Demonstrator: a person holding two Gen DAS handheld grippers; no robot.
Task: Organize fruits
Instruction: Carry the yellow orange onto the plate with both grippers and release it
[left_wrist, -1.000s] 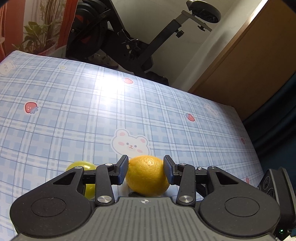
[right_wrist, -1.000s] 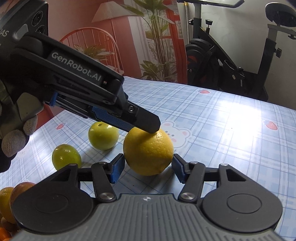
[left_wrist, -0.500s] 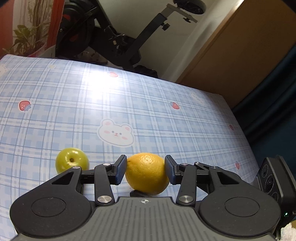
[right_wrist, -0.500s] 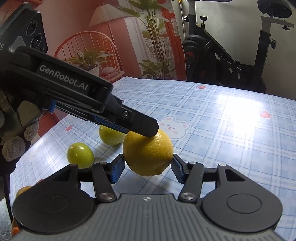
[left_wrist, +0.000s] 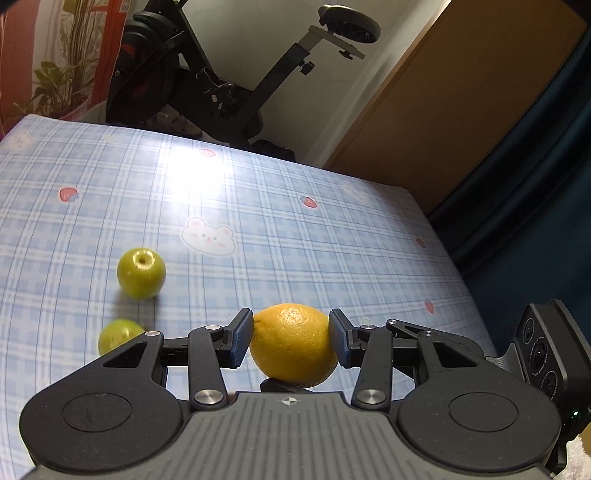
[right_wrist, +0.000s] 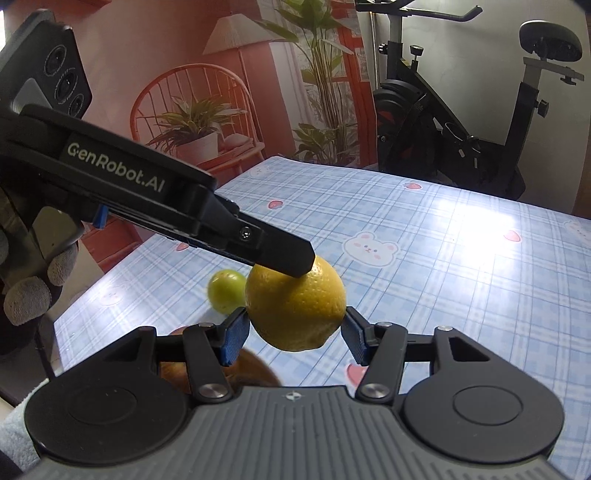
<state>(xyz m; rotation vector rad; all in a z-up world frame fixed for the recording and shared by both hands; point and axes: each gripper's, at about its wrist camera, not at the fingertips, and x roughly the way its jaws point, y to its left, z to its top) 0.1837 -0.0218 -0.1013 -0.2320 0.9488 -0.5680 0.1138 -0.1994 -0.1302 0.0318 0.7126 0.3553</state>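
**Yellow citrus held off a checked desk between two tools**

A desk (left_wrist: 332, 229) covered in a pale blue plaid cloth printed with white bears and small strawberries fills both views, with a bright patch of glare near its far side. Beyond it stands a black exercise bike (right_wrist: 461, 122), a white wall and a brown wooden panel (left_wrist: 461, 103); the right wrist view also shows a pink backdrop with a wicker chair (right_wrist: 192, 99), a lamp and leafy potted plants (right_wrist: 195, 122).

The yellow citrus fruit (left_wrist: 293, 345), lemon-like with a pebbled, glossy skin, sits between the blue pads of the left tool (left_wrist: 291, 341), which is clamped on its two sides. In the right wrist view the same fruit hangs clear above the cloth, one black finger of the left tool pressing on its upper side. The right tool (right_wrist: 295, 332) brackets the fruit from below: its left pad (right_wrist: 234, 338) touches the skin, while contact at the other pad cannot be told, so whether it truly grips is unclear.

Two green round fruits lie on the cloth to the left: a green apple-like fruit (left_wrist: 141, 272) with its stem dimple up, and a second green fruit (left_wrist: 118, 338) nearer, partly behind the tool's arm. Orange-brown fruit (right_wrist: 255, 369) shows under the right tool. A gloved hand (right_wrist: 33, 288) holds the left tool's handle.
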